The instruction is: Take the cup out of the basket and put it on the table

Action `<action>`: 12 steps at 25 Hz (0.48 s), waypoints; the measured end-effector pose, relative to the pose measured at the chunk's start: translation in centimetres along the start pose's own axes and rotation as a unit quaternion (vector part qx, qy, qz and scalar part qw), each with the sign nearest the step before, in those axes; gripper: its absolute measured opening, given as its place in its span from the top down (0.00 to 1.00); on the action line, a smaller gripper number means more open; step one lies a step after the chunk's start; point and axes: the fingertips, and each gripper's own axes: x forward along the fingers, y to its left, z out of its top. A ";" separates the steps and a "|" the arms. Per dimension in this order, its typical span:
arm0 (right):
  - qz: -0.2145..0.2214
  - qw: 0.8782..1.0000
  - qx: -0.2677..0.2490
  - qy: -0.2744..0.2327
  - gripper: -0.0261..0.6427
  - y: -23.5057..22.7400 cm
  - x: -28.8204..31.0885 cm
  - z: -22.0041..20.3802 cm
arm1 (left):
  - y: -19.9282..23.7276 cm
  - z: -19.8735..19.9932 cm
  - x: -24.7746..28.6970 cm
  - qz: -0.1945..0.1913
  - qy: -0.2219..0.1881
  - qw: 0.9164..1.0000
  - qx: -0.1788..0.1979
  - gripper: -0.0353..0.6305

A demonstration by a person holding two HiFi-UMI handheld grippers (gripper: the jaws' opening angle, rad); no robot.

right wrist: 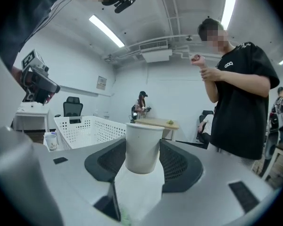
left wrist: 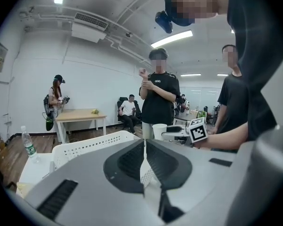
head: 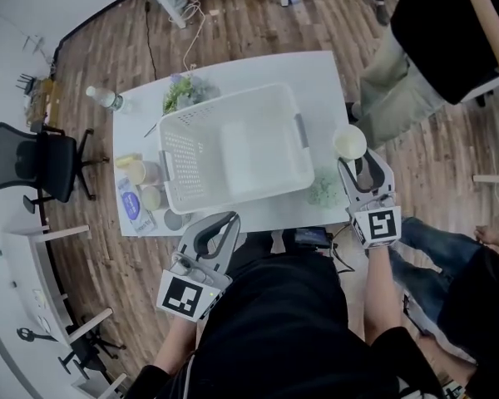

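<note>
The white paper cup stands upright outside the basket, at the table's right edge. My right gripper is shut on the cup, with a pad against each side. Whether its base rests on the table I cannot tell. The white perforated basket sits mid-table with nothing showing inside it. My left gripper hangs shut with nothing in it at the table's front edge, short of the basket's near left corner. The left gripper view looks past its jaws to the basket rim and the cup.
A water bottle and green leaves lie at the table's far left. Small cups and a packet crowd the left edge. A green patch lies near the front right. A person stands by the right side; an office chair stands to the left.
</note>
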 end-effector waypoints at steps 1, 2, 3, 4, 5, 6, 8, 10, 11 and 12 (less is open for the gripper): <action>0.002 1.000 0.001 0.010 0.62 -0.3 0.6 -1.4 | -0.1 -0.2 0.1 0.002 0.005 1.000 0.007 0.92; 0.005 1.000 0.001 0.022 0.62 -0.6 1.3 -2.9 | -0.1 -0.4 0.3 0.005 0.010 1.000 0.014 0.92; 0.008 0.999 0.000 0.033 0.62 -0.7 2.1 -4.4 | -0.1 -0.6 0.4 0.008 0.015 1.000 0.019 0.92; 0.013 0.999 0.000 0.044 0.62 -0.6 2.8 -5.8 | -0.2 -0.8 0.6 0.011 0.020 1.000 0.018 0.92; 0.018 0.998 0.002 0.054 0.62 -0.5 3.6 -7.0 | -0.3 -1.0 0.6 0.013 0.025 0.999 0.015 0.92; 0.023 0.998 0.003 0.064 0.62 -0.4 4.2 -8.2 | -0.4 -1.2 0.7 0.017 0.031 0.999 0.012 0.92; 0.031 0.996 0.005 0.082 0.62 -0.2 5.3 -10.5 | -0.9 -1.6 0.7 0.021 0.037 0.999 0.011 0.92; 0.038 0.994 0.008 0.099 0.62 -0.1 6.2 -12.6 | -1.4 -1.8 0.8 0.020 0.034 0.999 0.010 0.92; 0.042 0.993 0.010 0.108 0.62 0.0 6.6 -13.6 | -1.6 -1.9 0.9 0.019 0.034 0.999 0.008 0.92; 0.045 0.992 0.012 0.116 0.62 0.0 6.9 -14.4 | -1.9 -2.0 1.0 0.018 0.036 0.999 0.006 0.92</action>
